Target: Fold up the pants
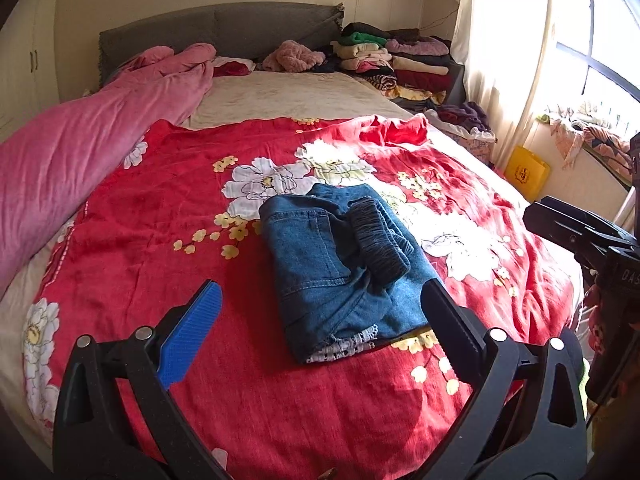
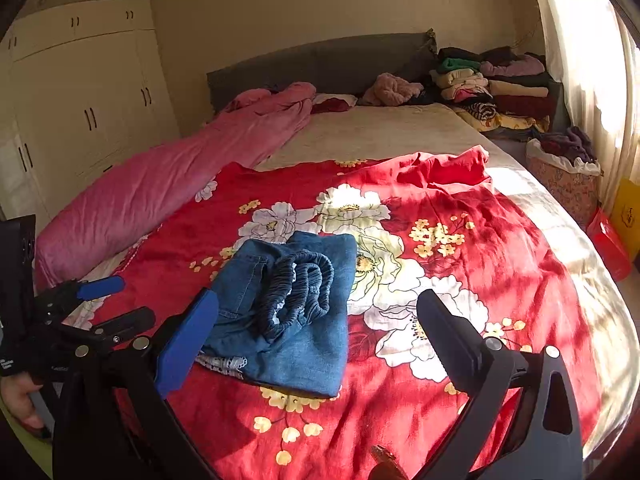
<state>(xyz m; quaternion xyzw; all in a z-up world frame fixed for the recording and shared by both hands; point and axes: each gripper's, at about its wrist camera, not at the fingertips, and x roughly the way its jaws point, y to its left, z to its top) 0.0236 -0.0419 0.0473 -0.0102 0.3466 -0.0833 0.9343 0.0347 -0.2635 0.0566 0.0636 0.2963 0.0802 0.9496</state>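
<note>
In the left wrist view, the left gripper (image 1: pixel 320 312) is seen with its fingers spread wide and nothing held between them. The blue pad of one finger (image 1: pixel 188 340) is set over the red floral blanket (image 1: pixel 140 208), while the black finger on the other side is seen just at the near edge of the pants (image 1: pixel 336 264); whether it touches the denim cannot be told from this angle. The pants are found folded into a compact blue bundle on the blanket, near the middle of the bed, with the dark elastic waistband (image 1: pixel 380 240) lying on top and a strip of white lace (image 1: pixel 344 346) showing at the near edge. A pink quilt (image 1: pixel 80 144) is rolled along one side of the bed, and stacks of folded clothes (image 1: pixel 396 60) are piled by the grey headboard (image 1: pixel 224 28). Part of the right gripper (image 1: pixel 580 232) is caught at the frame's edge.

In the right wrist view, the right gripper (image 2: pixel 320 332) is likewise shown wide open and empty. Its blue-padded finger (image 2: pixel 188 340) is placed just beside the pants (image 2: pixel 296 320), at the side where the lace (image 2: pixel 224 362) is seen. The gathered waistband (image 2: pixel 300 288) is seen curled on top of the folded denim. The left gripper (image 2: pixel 100 304) is visible to one side, open, above the blanket (image 2: pixel 480 260). White wardrobe doors (image 2: pixel 80 100) are seen beyond the pink quilt (image 2: pixel 160 200).
</note>
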